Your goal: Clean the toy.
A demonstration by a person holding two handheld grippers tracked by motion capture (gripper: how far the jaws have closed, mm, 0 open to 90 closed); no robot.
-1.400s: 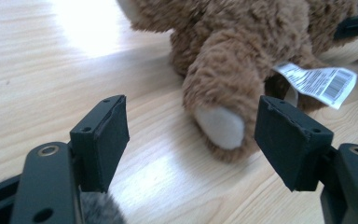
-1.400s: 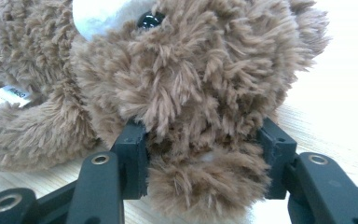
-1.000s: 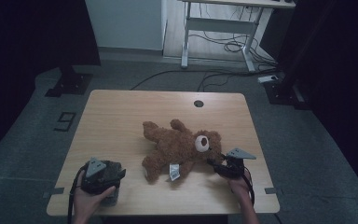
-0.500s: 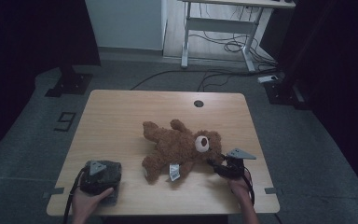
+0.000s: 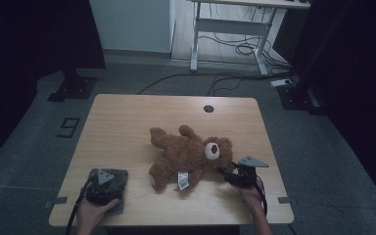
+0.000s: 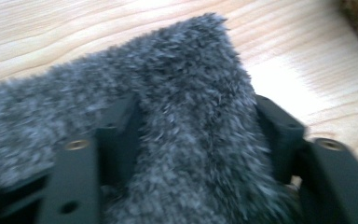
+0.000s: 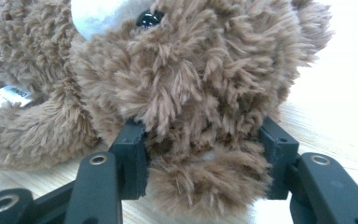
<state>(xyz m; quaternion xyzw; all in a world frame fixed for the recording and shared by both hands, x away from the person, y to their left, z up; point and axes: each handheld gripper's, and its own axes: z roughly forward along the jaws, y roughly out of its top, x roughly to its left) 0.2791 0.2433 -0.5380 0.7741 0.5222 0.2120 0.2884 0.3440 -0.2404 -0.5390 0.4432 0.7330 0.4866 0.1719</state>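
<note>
- Two things lie on the wooden worktop [image 5: 127,122]: a brown teddy bear [image 5: 188,156] right of centre toward the near edge, and a grey fuzzy cloth [image 5: 108,188] at the near left corner.
- Left gripper [image 5: 103,186] stands on the cloth; its jaws have just been closing, and in the left gripper view a raised fold of the grey pile [image 6: 191,130] sits pinched between them.
- Right gripper [image 5: 232,175] is clamped on the bear's head [image 7: 200,116], the fur bulging between its jaws.
- Bare wood separates bear and cloth.
- Cables [image 5: 235,46] trail across the floor beyond the far edge.
</note>
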